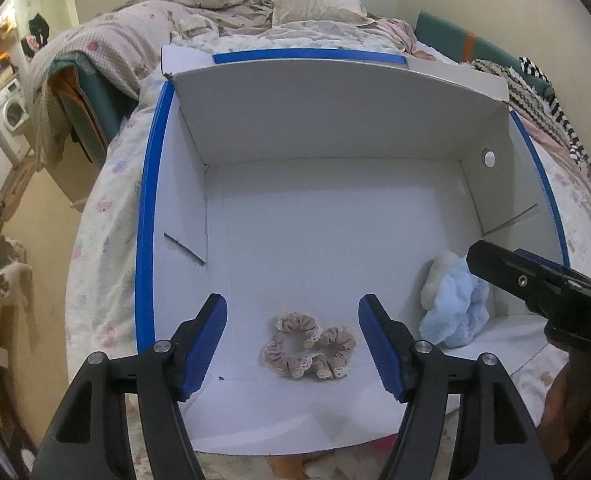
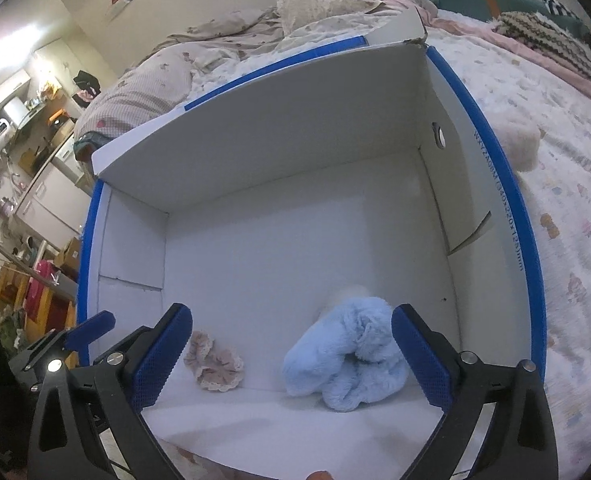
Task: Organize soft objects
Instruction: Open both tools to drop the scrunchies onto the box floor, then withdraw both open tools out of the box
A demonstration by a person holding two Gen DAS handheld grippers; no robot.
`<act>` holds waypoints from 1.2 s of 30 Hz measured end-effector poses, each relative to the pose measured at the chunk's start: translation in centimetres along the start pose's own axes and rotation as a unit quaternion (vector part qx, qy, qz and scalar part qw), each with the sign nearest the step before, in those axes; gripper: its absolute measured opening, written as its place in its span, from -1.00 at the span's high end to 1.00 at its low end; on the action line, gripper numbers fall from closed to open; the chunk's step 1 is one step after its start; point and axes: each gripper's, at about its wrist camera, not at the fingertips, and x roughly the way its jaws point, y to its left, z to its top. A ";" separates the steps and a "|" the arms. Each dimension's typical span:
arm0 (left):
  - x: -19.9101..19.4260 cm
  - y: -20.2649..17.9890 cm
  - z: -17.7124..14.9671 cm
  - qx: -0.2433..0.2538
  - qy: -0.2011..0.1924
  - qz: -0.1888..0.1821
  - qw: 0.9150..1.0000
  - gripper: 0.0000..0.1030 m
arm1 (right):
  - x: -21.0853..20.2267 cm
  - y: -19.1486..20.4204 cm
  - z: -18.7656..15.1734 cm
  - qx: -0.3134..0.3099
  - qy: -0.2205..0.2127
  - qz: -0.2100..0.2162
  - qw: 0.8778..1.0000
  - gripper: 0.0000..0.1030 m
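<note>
One white cardboard box [image 1: 335, 128] with blue-edged rim, open top, sitting on a bed [image 2: 555, 160] with a floral quilted cover. Inside, near the front wall: two beige fabric scrunchies [image 1: 309, 344] with lace trim, touching each other, lying flat side by side, the pair running left-right. One light-blue fluffy plush item [image 1: 457, 312] with a white fuzzy part at the back, crumpled, in the front right corner of the box, apart from the scrunchies; its orientation is unclear. Left claw [image 1: 293, 344] released, blue textured pads spread wide, hovering over the scrunchies without contact. Right claw [image 2: 291, 354] also released, pads wide apart, above the box front with the blue plush [image 2: 347, 356] near its right pad and the scrunchies [image 2: 213, 366] just beside its left pad; nothing gripped. One pillow [image 1: 315, 0] and rumpled blankets at the head of the bed.
</note>
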 end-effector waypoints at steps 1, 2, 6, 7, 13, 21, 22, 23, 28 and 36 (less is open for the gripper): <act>0.0 0.1 0.0 -0.002 0.002 -0.003 1.000 -0.27 | 0.1 0.1 0.0 0.001 0.000 -0.001 1.000 -1.00; 0.0 0.2 0.1 -0.003 0.002 -0.004 1.000 -0.27 | 0.1 0.1 0.0 0.003 -0.001 0.000 1.000 -1.00; -0.5 0.5 0.3 -0.013 -0.008 0.018 1.000 -0.27 | -0.5 0.0 0.2 0.014 -0.010 0.002 1.000 -1.00; -0.7 0.5 0.4 -0.017 -0.010 0.022 1.000 -0.28 | -0.7 0.0 0.2 0.016 -0.013 0.003 1.000 -1.00; -2.1 1.2 -0.1 -0.036 -0.017 0.028 0.999 -0.28 | -2.5 -0.1 0.1 0.032 -0.031 0.007 0.999 -1.00; -5.1 2.2 -0.9 -0.047 -0.030 0.047 0.997 -0.28 | -5.3 0.3 -1.5 0.032 -0.043 0.009 0.999 -1.00; -5.5 2.2 -1.0 -0.045 -0.032 0.053 0.997 -0.28 | -5.7 0.5 -1.7 0.027 -0.045 0.006 0.999 -1.00; -5.8 2.3 -1.2 -0.044 -0.034 0.057 0.997 -0.29 | -6.2 0.8 -2.0 0.020 -0.047 0.003 0.999 -1.00; -7.4 3.2 -3.0 -0.055 -0.033 0.051 0.997 -0.29 | -7.8 1.1 -3.7 0.010 -0.047 0.006 0.999 -1.00; -9.2 5.1 -6.2 -0.088 -0.027 0.045 0.995 -0.29 | -8.8 0.6 -6.2 0.010 -0.021 0.007 1.000 -1.00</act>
